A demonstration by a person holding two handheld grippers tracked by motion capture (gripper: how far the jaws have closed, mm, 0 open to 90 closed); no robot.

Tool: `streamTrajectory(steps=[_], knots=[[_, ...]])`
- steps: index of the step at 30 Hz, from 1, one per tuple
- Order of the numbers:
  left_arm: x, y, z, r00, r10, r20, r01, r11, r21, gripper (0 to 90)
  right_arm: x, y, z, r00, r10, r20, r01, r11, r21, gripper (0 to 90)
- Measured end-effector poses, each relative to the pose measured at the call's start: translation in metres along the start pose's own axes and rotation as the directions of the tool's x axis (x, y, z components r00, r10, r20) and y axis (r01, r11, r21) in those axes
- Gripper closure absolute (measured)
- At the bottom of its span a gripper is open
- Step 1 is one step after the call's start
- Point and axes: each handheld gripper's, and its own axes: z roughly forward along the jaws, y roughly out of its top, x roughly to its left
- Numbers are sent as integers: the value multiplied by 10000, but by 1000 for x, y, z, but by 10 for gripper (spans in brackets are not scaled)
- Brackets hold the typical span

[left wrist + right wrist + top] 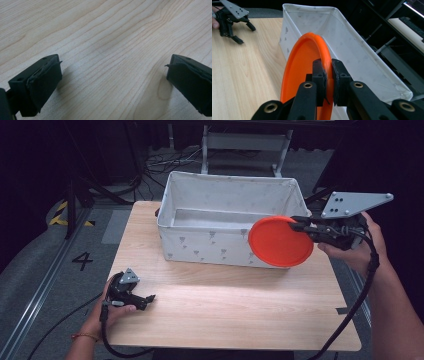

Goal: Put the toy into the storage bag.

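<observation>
Orange plate held on edge at the bin's near right corner

Your right hand-held gripper [328, 75] pinches the orange plate's [280, 241] rim, holding it above the wooden surface [225, 305] just in front of the white fabric bin [215, 242], whose near wall stands between plate and interior. Your left hand-held gripper [145, 298] rests well apart, jaws wide and empty.
</observation>
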Motion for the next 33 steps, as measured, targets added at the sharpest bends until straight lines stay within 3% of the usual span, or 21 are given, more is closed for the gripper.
streamTrajectory(steps=[12, 20, 33], knots=[[0, 0, 0, 10000, 3, -12, -3, 10000, 2, 2, -23, 22, 1, 9993, 114, 345, -107, 9998, -188, 822], [0, 0, 0, 10000, -1, 1, 1, 10000, 1, 2, -41, 32, 14, 9983, 271, 511, -271, 9996, -15, 822], [1, 0, 1, 10000, 40, 29, -40, 10000, -15, 2, -72, 42, 69, 9957, 466, 806, -509, 9973, 521, 822]])
